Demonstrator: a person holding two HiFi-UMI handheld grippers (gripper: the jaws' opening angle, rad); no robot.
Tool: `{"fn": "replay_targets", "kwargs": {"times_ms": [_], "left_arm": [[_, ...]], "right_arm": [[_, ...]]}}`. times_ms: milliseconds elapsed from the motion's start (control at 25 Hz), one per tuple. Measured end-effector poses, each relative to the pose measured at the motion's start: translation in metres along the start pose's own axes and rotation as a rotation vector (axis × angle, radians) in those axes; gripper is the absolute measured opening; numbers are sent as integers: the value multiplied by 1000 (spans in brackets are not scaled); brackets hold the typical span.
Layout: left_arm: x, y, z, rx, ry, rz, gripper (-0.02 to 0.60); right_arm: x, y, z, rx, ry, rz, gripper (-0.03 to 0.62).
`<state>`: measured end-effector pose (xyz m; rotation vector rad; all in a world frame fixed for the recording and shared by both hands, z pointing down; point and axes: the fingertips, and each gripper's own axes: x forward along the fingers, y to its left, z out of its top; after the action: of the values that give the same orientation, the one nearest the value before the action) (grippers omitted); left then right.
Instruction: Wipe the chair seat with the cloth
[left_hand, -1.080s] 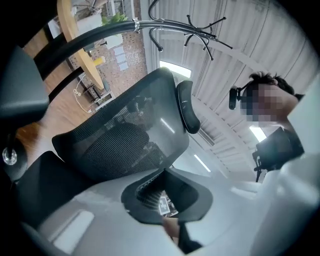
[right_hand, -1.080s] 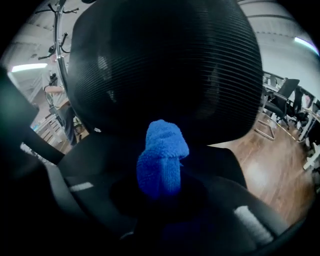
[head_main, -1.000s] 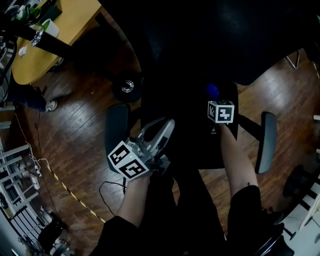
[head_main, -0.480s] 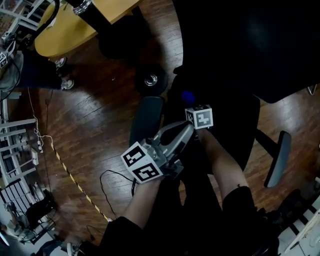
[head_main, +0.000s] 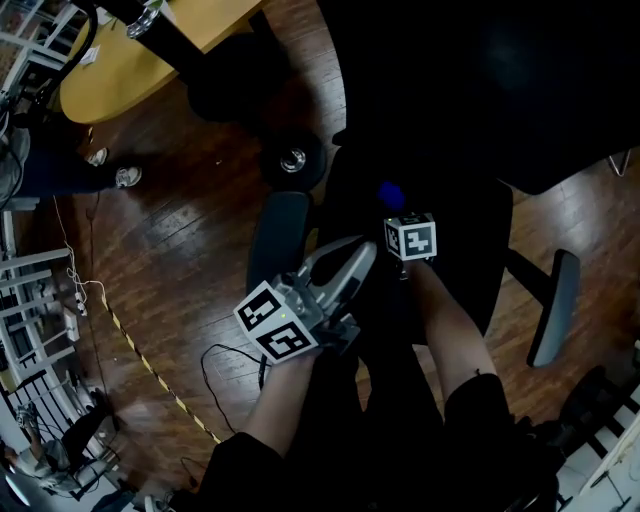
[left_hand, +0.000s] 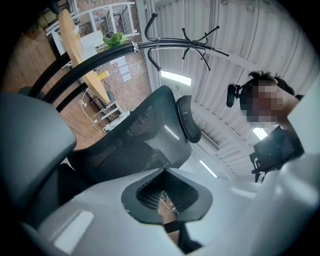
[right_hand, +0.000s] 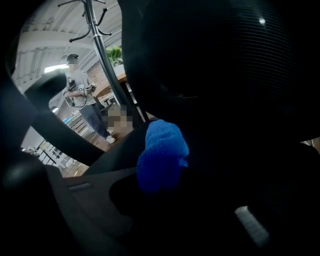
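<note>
My right gripper (head_main: 393, 208) is clamped on the bunched blue cloth (right_hand: 162, 155), which sits low over the black chair seat (head_main: 455, 265), toward the grey armrest (head_main: 278, 240). My left gripper (head_main: 360, 252) hovers beside that armrest, jaws pressed together on nothing. Both cubes bear black-and-white square markers.

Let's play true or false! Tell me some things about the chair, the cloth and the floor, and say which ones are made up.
1. The cloth is blue. True.
2. The left gripper holds the cloth. False: the right gripper grips it.
3. The chair seat is white. False: it is black.
4. The floor is made of wooden boards. True.
</note>
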<state>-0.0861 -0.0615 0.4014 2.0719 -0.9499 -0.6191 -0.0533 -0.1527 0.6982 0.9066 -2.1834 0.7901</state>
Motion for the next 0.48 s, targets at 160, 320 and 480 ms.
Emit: {"fn": "replay_targets", "kwargs": {"times_ms": [160, 320, 480], "left_arm": [[13, -6, -13, 0, 38, -20, -3], [28, -13, -28, -11, 69, -48, -3], [42, -14, -39, -17, 105, -67, -3]], "right_arm": [[-27, -49, -21, 51, 8, -78, 38], [-64, -96, -48, 133, 26, -150, 38], [-104, -142, -73, 181, 46, -232, 38]]}}
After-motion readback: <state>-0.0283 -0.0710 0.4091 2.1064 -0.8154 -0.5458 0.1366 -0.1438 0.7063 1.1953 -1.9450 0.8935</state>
